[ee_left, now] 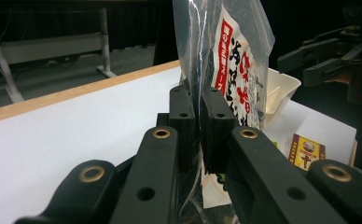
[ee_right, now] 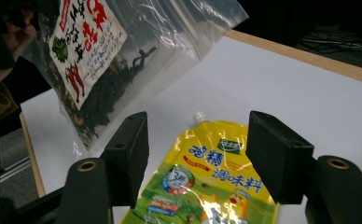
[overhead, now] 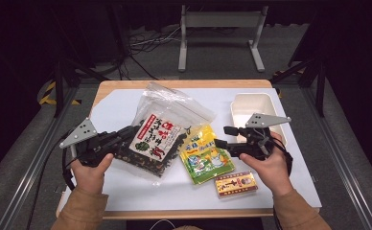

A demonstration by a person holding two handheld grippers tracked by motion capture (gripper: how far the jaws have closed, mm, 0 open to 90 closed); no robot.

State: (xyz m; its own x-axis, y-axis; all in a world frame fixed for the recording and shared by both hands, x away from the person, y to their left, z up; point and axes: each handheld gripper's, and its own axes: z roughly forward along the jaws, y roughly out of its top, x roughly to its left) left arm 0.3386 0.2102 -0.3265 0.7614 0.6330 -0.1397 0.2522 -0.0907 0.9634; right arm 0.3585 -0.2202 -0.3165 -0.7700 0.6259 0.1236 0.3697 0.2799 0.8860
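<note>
A clear zip bag (overhead: 162,129) of dark dried food with a white and red label is raised at a tilt over the white table top (overhead: 117,108). My left gripper (overhead: 126,136) is shut on its left edge; in the left gripper view the jaws (ee_left: 199,107) pinch the plastic of the bag (ee_left: 235,51). A yellow spouted pouch (overhead: 205,155) lies flat to the bag's right. My right gripper (overhead: 221,136) is open just above the pouch's right side. In the right gripper view its jaws (ee_right: 198,149) stand wide over the pouch (ee_right: 207,182), with nothing between them.
A cream plastic tray (overhead: 251,95) sits at the back right, behind my right gripper. A small red and gold box (overhead: 236,184) lies near the front edge, below the pouch. Bare white surface shows at the back left and front middle.
</note>
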